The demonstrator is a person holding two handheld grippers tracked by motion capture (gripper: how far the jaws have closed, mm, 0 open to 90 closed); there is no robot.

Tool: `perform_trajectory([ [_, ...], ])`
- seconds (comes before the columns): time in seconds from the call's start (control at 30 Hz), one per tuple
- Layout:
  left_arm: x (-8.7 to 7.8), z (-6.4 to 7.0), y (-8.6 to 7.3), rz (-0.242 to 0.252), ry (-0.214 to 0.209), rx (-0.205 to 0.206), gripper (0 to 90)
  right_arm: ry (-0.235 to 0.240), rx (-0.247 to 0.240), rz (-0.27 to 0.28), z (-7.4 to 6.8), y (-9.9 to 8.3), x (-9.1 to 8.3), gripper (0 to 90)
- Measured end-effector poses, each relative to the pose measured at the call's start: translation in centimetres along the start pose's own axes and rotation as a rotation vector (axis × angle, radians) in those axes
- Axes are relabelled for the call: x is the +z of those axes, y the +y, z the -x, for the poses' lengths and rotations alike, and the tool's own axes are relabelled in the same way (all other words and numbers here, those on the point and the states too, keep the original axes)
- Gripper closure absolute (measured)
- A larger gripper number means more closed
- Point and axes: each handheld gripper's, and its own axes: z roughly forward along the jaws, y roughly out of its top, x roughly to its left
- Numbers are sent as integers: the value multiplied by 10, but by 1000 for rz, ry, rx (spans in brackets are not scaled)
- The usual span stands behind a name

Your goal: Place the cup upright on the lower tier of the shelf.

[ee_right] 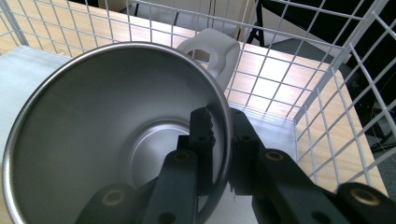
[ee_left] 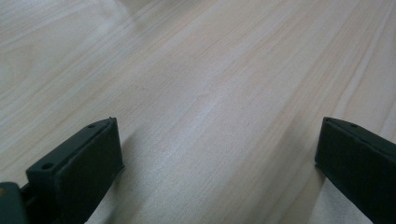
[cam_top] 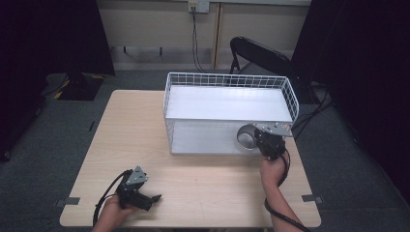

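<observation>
A shiny steel cup (ee_right: 93, 135) with a pale handle (ee_right: 212, 51) is held by its rim. My right gripper (ee_right: 222, 135) is shut on that rim, one jaw inside the cup and one outside. In the high view the cup (cam_top: 247, 137) sits at the front right of the white wire rack (cam_top: 227, 79), at its lower level, with the right gripper (cam_top: 263, 141) just behind it. My left gripper (cam_top: 153, 199) rests low over the table (cam_top: 203, 188) near the front left, jaws wide apart; its own view has only bare wood between the fingers (ee_left: 79, 163).
The wire rack has a flat grey upper shelf (cam_top: 227, 104) and mesh walls (ee_right: 327, 93) close around the cup. A black folding chair (cam_top: 258, 53) stands behind the table. Dark curtains hang at both sides. Cables trail from both grippers.
</observation>
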Motion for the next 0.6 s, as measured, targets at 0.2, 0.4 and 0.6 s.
perform_trajectory([
  [0.2, 0, 0, 0, 0, 0, 0, 0, -7, 2, -2, -1, 0, 2, 824],
  [0.4, 0, 0, 0, -1, 0, 0, 0, -21, 5, 3, -3, 0, 3, 822],
  [0.6, 0, 0, 0, -1, 0, 0, 0, -19, 42, 26, -1, 2, 1, 791],
])
